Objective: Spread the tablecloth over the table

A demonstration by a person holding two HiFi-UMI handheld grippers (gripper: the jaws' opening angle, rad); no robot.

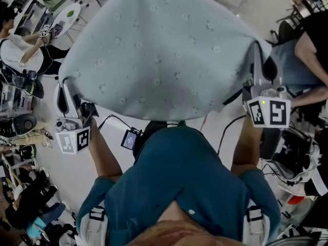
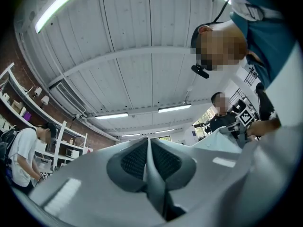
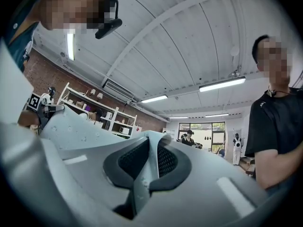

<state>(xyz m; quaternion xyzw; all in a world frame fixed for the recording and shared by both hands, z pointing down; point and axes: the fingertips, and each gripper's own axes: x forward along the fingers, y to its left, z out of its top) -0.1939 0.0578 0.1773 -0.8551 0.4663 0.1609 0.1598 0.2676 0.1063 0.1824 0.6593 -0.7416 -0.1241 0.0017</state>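
Note:
A pale grey-blue tablecloth (image 1: 159,50) with small dots billows out wide in front of me in the head view and hides whatever lies under it. My left gripper (image 1: 64,90) holds its near left corner, and my right gripper (image 1: 258,60) holds its near right corner. In the left gripper view the jaws (image 2: 150,162) are shut on a fold of tablecloth (image 2: 222,143) that runs off to the right. In the right gripper view the jaws (image 3: 147,167) are shut on a fold of the tablecloth (image 3: 71,126), which stretches away to the left. Both grippers point slightly upward.
A person in white (image 1: 15,47) stands at the far left beside a small round table (image 1: 66,15). Another person in black (image 1: 312,40) stands close on the right. Gear and cables litter the floor on the left (image 1: 20,124) and right (image 1: 297,158). Shelves (image 2: 28,108) line the brick wall.

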